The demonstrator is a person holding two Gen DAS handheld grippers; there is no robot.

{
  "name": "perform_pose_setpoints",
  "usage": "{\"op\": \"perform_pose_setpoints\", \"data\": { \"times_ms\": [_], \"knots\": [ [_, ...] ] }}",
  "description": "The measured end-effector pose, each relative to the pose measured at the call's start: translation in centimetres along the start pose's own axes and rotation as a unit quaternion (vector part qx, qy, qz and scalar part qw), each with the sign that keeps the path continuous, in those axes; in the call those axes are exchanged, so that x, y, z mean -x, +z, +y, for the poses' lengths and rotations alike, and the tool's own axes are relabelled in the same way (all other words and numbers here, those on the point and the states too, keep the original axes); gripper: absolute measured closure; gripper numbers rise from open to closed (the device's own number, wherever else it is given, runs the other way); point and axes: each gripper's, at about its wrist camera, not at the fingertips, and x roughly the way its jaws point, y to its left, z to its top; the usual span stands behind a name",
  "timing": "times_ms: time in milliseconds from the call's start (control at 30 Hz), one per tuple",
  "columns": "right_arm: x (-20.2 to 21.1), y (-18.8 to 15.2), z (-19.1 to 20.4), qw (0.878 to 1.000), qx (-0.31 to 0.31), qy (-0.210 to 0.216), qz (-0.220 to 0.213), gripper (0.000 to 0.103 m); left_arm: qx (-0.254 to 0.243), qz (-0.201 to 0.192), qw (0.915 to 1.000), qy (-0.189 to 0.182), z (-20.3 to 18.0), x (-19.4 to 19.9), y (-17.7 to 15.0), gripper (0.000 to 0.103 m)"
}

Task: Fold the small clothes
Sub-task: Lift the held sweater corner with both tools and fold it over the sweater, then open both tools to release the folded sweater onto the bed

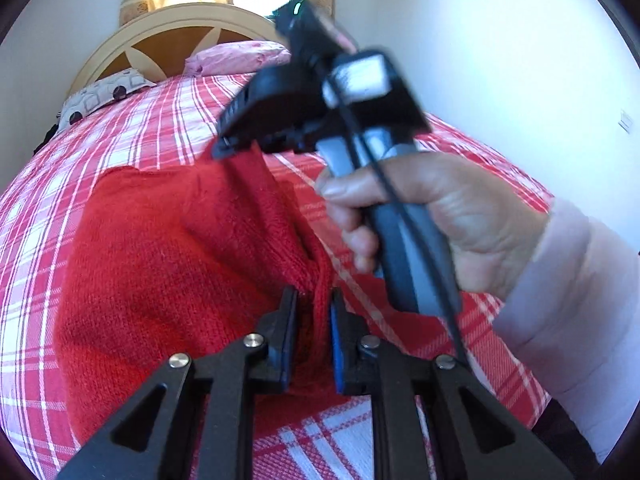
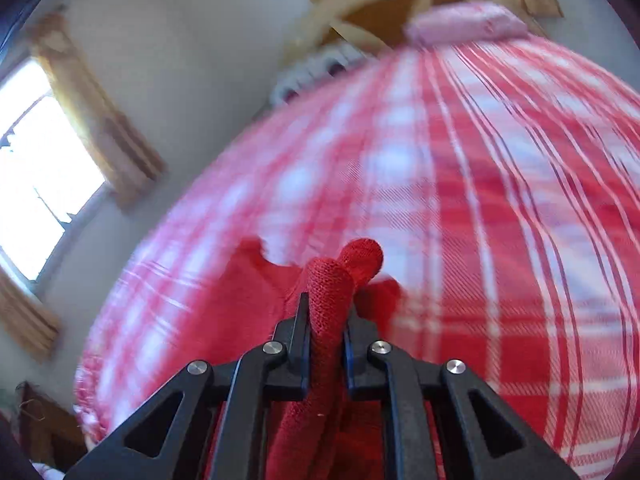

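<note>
A red knit garment (image 1: pixel 160 260) lies spread on the checked bed cover (image 1: pixel 160 128). My left gripper (image 1: pixel 314 296) is shut on a gathered edge of the garment at its near right side. My right gripper (image 1: pixel 224 148), held by a person's hand (image 1: pixel 460 220), is shut on another part of the same edge farther back and lifts it a little off the bed. In the right wrist view a thick roll of the red knit (image 2: pixel 360 256) sticks up between the fingers of the right gripper (image 2: pixel 327 304). That view is blurred.
The red-and-white checked bed cover (image 2: pixel 480 200) fills both views. A pink pillow (image 1: pixel 240 58), a patterned pillow (image 1: pixel 104 92) and a wooden headboard (image 1: pixel 172 36) lie at the far end. A curtained window (image 2: pixel 36 168) and low wooden furniture (image 2: pixel 40 420) stand left of the bed.
</note>
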Motion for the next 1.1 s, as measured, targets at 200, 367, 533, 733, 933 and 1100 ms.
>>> {"op": "perform_pose_setpoints", "data": {
  "times_ms": [200,367,533,733,933,1100],
  "knots": [
    [2.3,-0.5,-6.5,0.988,-0.143,-0.019,-0.056,0.085,-0.013,0.007,0.9993,-0.036,-0.3,2.1,-0.8,0.072],
    [7.7,-3.3,-5.7,0.988,-0.135,0.029,-0.070,0.085,0.006,-0.008,0.9962,-0.087,1.0,5.5,-1.7,0.042],
    [11.3,-8.9,-1.0,0.993,-0.093,0.050,-0.057,0.085,0.049,-0.052,0.9970,-0.031,5.0,8.3,-1.8,0.026],
    [12.8,-14.1,1.7,0.989,-0.116,0.078,-0.051,0.069,0.123,-0.028,0.9914,0.034,9.9,7.4,-2.2,0.024],
    [12.6,-16.2,4.3,0.993,-0.080,0.073,-0.047,0.058,0.135,-0.007,0.9908,0.014,10.3,6.8,-4.0,0.024],
    [10.9,-16.1,6.1,0.999,-0.019,0.011,-0.025,0.064,0.082,0.000,0.9966,0.007,8.4,7.6,-5.3,0.024]
  ]
}}
